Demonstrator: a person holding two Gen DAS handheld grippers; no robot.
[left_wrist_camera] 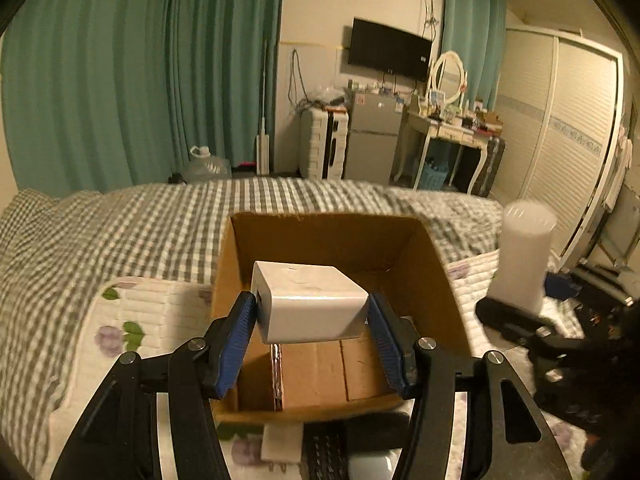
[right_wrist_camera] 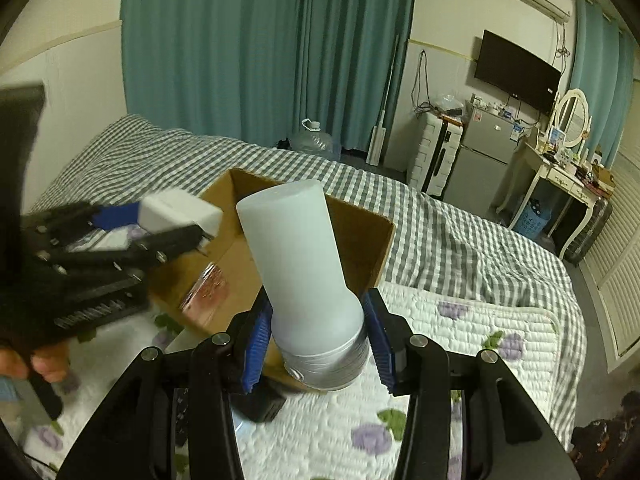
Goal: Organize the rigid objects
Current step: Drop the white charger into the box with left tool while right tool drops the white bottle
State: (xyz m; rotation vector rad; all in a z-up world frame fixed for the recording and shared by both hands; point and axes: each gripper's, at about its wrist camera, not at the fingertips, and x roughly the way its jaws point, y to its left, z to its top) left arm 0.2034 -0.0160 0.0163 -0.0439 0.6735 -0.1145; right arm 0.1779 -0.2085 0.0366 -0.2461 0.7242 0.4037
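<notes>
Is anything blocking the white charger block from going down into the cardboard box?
Nothing visible does. The left hand-held gripper holds the white charger block over the open cardboard box. Below it the box floor looks bare, apart from a shiny flat item standing along the box's left side.
</notes>
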